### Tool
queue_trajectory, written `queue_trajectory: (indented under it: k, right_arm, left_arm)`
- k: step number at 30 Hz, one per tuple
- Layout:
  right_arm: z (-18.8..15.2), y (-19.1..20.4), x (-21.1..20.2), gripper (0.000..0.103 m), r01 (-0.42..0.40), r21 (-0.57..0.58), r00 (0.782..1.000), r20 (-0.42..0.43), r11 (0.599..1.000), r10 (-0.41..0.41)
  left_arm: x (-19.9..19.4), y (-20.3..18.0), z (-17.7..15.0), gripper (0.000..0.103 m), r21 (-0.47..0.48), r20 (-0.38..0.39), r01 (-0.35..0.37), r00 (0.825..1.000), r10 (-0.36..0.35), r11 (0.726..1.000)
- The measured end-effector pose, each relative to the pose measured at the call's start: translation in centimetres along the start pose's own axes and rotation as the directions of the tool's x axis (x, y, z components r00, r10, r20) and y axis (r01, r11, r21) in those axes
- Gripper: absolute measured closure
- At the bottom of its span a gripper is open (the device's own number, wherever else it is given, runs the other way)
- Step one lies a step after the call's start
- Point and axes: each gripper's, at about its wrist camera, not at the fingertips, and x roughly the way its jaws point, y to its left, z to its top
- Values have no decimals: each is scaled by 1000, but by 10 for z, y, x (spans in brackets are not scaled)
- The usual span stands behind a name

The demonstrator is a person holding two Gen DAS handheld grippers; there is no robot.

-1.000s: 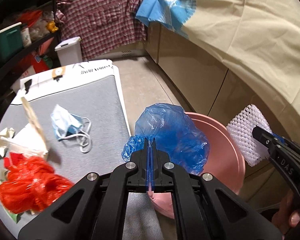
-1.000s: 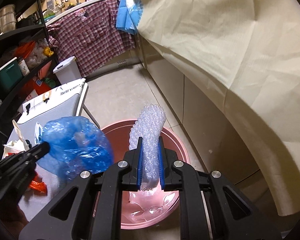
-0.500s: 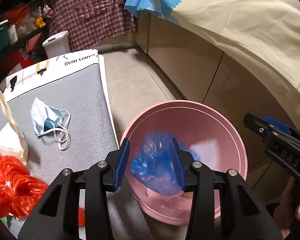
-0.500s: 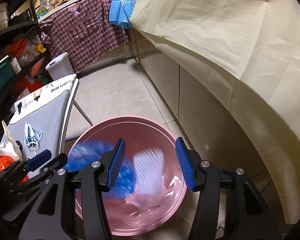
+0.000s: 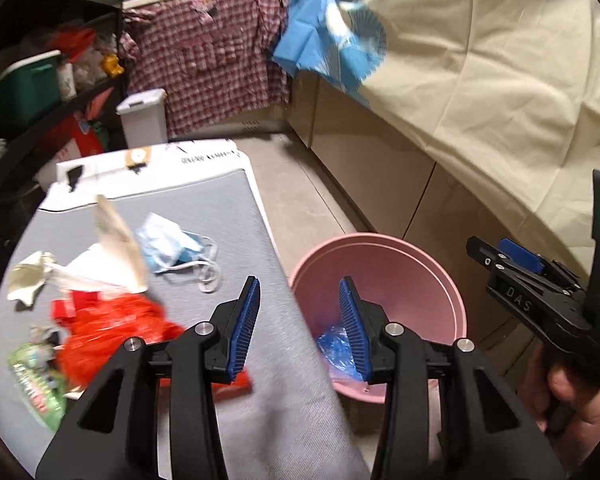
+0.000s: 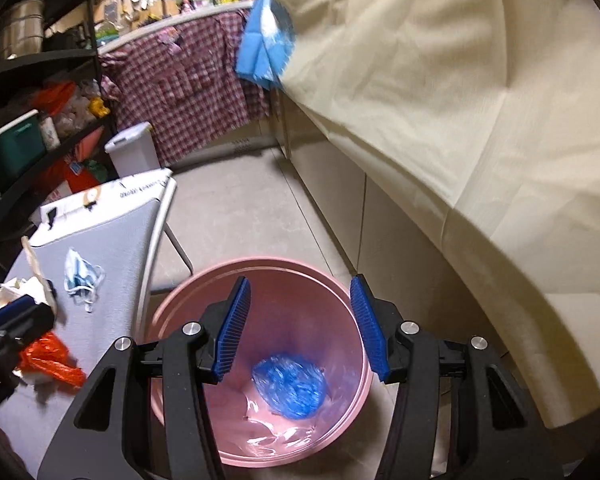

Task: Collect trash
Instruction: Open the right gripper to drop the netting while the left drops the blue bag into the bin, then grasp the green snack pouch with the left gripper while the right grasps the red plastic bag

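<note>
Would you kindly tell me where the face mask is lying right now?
In the left wrist view, the face mask lies on the grey table, left of the pink bin.

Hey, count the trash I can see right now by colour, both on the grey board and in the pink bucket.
Blue: 2, bag in bucket, face mask
Red: 1, plastic bag
White: 1, crumpled paper bag
Green: 1, wrapper
Total: 5

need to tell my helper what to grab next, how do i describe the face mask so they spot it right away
Find the grey-topped table left of the pink bucket. The trash sits in a heap on it, and the face mask lies at the heap's far edge, nearest the bucket. It is the only pale blue item there, with white ear loops trailing out, unlike the red plastic bag and the cream paper beside it.
</note>
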Motion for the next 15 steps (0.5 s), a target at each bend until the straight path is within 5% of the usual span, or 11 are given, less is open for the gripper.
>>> queue_trajectory:
  k: [15]
  right_arm:
    - [-7, 64, -72, 80, -217, -54, 973, 66, 975, 220]
  left_arm:
    - [-106, 86, -28, 62, -65, 83, -99, 991, 104, 993]
